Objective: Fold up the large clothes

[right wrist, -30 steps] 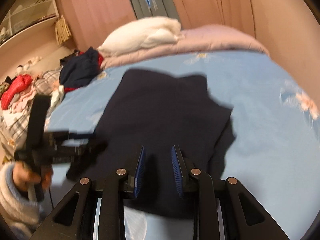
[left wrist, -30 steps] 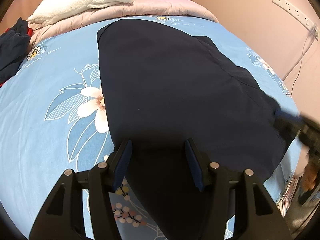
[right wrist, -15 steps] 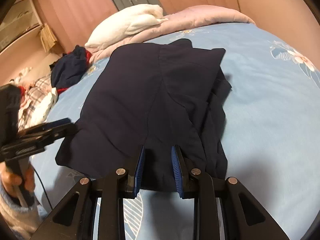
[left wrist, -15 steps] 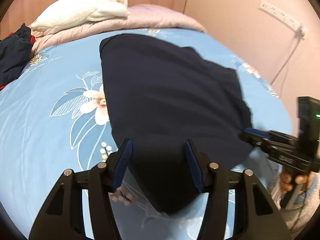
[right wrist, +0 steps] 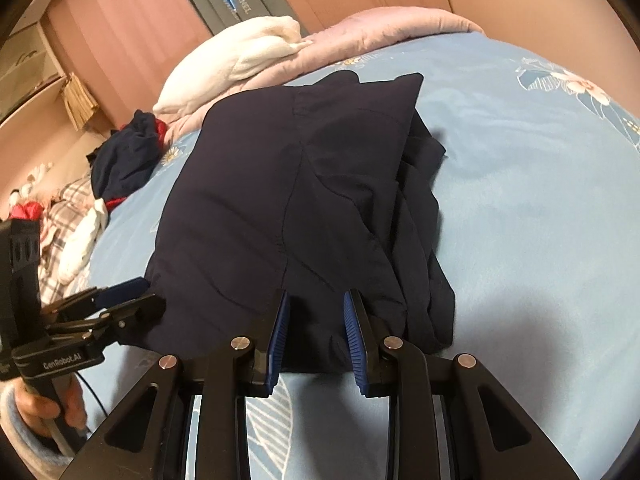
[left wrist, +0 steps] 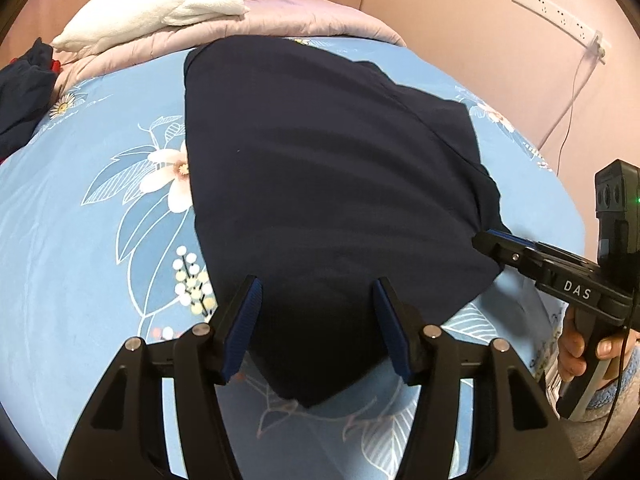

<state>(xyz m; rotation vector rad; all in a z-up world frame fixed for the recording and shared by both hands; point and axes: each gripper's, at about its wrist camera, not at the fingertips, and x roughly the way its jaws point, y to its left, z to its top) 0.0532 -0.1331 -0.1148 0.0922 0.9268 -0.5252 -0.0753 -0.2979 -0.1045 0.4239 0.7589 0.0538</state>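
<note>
A large dark navy garment (left wrist: 320, 168) lies folded on the blue floral bedsheet (left wrist: 80, 240); it also shows in the right wrist view (right wrist: 288, 200), with bunched layers along its right side. My left gripper (left wrist: 316, 292) is open, its fingers straddling the garment's near edge. My right gripper (right wrist: 316, 300) is open with a narrower gap, just above the garment's near edge. The right gripper shows in the left wrist view (left wrist: 490, 240) at the garment's right corner. The left gripper shows in the right wrist view (right wrist: 136, 296) at the left corner.
A white pillow (left wrist: 160, 8) rests on a pink quilt (left wrist: 312, 16) at the bed's far end. A pile of dark and red clothes (right wrist: 124, 152) and plaid fabric (right wrist: 68, 216) lie at the left. A wall with a power strip (left wrist: 560, 16) and cable stands at the right.
Both grippers have drawn back toward the near edge of the bed. The garment now lies flatter, with its near edge between the fingers of each gripper.
</note>
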